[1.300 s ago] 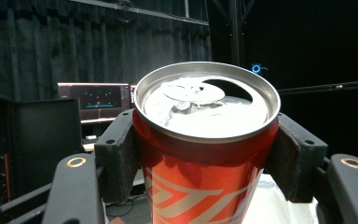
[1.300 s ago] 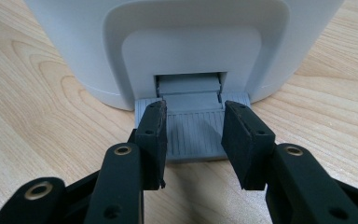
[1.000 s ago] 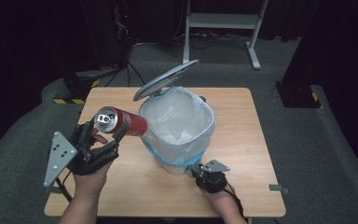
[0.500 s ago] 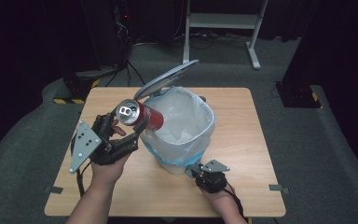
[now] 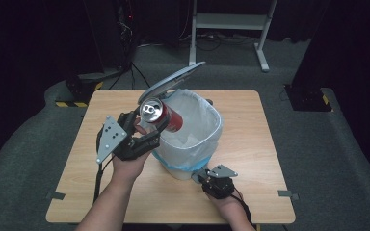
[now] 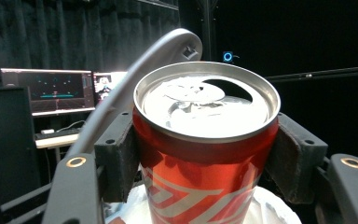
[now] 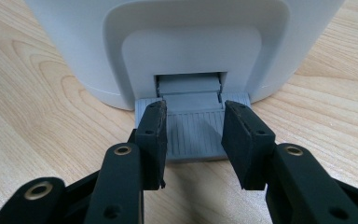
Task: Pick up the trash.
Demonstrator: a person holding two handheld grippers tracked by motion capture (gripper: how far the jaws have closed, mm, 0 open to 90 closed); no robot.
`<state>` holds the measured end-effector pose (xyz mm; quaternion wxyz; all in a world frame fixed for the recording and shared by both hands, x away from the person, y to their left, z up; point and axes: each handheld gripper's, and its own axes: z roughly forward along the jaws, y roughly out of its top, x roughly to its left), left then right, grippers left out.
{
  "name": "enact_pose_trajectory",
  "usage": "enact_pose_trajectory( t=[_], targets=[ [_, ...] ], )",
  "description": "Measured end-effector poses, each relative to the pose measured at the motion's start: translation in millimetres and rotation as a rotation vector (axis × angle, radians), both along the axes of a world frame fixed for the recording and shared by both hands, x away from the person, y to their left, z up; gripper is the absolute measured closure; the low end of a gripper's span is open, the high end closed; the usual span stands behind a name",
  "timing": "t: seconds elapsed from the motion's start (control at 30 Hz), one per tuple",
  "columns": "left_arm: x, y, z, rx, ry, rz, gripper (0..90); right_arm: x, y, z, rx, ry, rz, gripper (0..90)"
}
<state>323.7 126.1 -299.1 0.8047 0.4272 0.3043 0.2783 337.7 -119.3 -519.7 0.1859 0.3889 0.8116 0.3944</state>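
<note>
An opened red aluminium drink can (image 5: 162, 115) is gripped between the jaws of the left gripper (image 5: 144, 132) and held tilted over the near-left rim of the white pedal bin lined with a pale plastic bag (image 5: 207, 130), its grey lid (image 5: 166, 83) raised. The disposal step is judged to be in hand; release over the opening is called for next. The grey ribbed pedal (image 7: 193, 133) is pressed by the right gripper (image 7: 193, 140), its jaws parted, low on the wooden counter (image 5: 255, 120). The can's silver top is seen punctured.

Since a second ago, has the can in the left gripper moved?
Yes. The red can, clamped in the left gripper, has gone right and up the high view, from left of the bin to over its near-left rim.
</note>
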Motion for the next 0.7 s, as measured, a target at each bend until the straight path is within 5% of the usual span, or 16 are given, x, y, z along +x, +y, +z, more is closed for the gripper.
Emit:
enact_pose_trajectory(
  t=[0.7],
  targets=[
    [26.0, -29.1, -0.9, 0.028, 0.049, -0.017, 33.7, 0.0, -0.1, -0.1, 0.000, 0.000, 0.001, 60.1]
  ],
)
